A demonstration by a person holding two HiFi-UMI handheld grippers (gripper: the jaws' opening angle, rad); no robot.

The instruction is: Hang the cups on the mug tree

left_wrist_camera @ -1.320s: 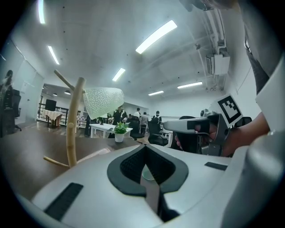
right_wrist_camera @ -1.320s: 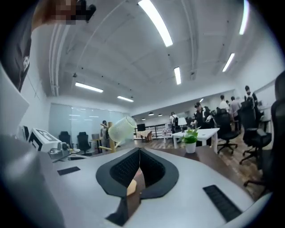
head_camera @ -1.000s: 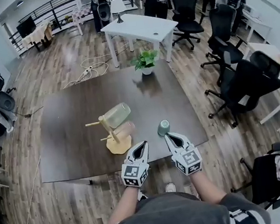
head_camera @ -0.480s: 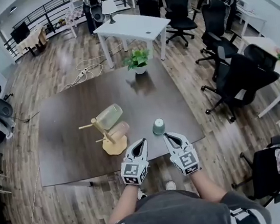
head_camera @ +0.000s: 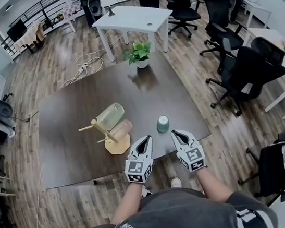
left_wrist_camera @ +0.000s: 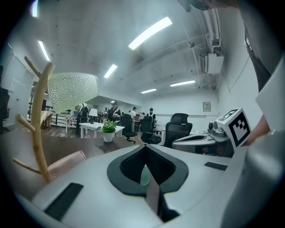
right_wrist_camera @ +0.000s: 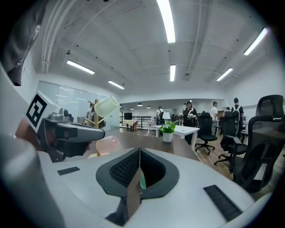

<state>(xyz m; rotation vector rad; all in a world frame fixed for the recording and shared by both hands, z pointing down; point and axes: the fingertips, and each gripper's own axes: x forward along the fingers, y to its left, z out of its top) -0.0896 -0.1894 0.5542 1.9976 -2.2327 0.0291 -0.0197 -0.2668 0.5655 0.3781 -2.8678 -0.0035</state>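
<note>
Jaws were pressed together on both sides, with nothing pinched in either. My left gripper (head_camera: 144, 139) and right gripper (head_camera: 176, 134) sat side by side over the near edge of the table (head_camera: 70, 121), noses aimed across it. Just ahead of my left one stood the tree (head_camera: 107, 134), trunk upright on its round base. A pale cup (head_camera: 110, 116) hung on an upper peg, its long axis tipped up and out to the right of the trunk. Below it a pink cup (head_camera: 121, 130) lay nearly level on a lower peg, pointing the same way. And the teal cup (head_camera: 163, 124) stood alone on the table near my right jaws, apart from them, its axis upright; mouth up or down, I couldn't tell.
</note>
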